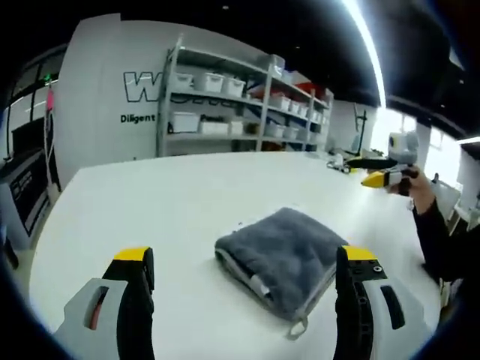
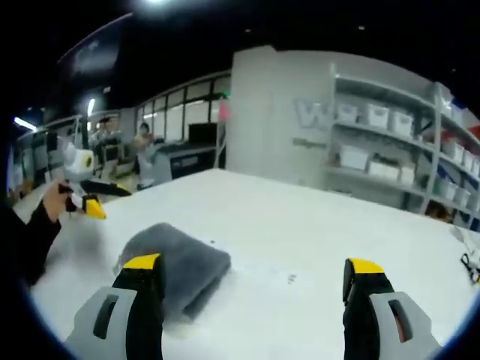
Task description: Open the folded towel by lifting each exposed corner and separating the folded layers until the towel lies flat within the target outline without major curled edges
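A grey towel (image 1: pixel 289 255) lies folded on the white table (image 1: pixel 165 202), with a light hem and a small loop at its near corner. My left gripper (image 1: pixel 246 256) hovers open just in front of it, its jaws wide apart with nothing between them. In the right gripper view the same towel (image 2: pixel 180 259) sits at lower left, partly behind the left jaw. My right gripper (image 2: pixel 253 267) is open above bare table beside it. Each gripper appears in the other's view, held in a hand: the right gripper (image 1: pixel 386 171) and the left gripper (image 2: pixel 84 196).
Metal shelves (image 1: pixel 240 105) with white bins stand beyond the table's far edge, against a grey wall with lettering. A dark sleeve (image 1: pixel 442 240) reaches in at the right. People (image 2: pixel 142 146) stand by desks in the background. Small tools (image 2: pixel 471 264) lie at the table's right edge.
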The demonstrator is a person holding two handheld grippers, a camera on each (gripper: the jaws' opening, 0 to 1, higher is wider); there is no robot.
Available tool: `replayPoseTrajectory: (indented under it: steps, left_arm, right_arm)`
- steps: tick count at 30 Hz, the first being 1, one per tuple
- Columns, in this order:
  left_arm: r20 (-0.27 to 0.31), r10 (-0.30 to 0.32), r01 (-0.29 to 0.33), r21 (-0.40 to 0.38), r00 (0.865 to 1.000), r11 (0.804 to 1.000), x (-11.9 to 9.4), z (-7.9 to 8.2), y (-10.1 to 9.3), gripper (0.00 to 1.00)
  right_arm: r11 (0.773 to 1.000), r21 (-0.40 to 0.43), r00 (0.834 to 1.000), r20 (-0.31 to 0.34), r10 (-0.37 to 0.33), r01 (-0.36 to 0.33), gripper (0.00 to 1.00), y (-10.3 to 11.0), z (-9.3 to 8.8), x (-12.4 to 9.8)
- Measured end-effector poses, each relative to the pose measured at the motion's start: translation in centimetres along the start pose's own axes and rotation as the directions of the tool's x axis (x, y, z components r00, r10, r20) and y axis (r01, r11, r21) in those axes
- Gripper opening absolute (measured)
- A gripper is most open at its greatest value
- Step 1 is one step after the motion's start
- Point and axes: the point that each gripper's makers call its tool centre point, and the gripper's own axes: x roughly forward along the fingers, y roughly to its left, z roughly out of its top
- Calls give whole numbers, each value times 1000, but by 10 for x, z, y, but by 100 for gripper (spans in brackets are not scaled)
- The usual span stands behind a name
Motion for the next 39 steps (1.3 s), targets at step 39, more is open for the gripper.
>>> replayPoseTrajectory:
  steps: [39]
  left_arm:
    - [-121, -99, 82, -140, 988, 987, 43, -59, -14, 88]
  right_arm:
    - [990, 49, 980, -138, 141, -136, 100, 63, -58, 48]
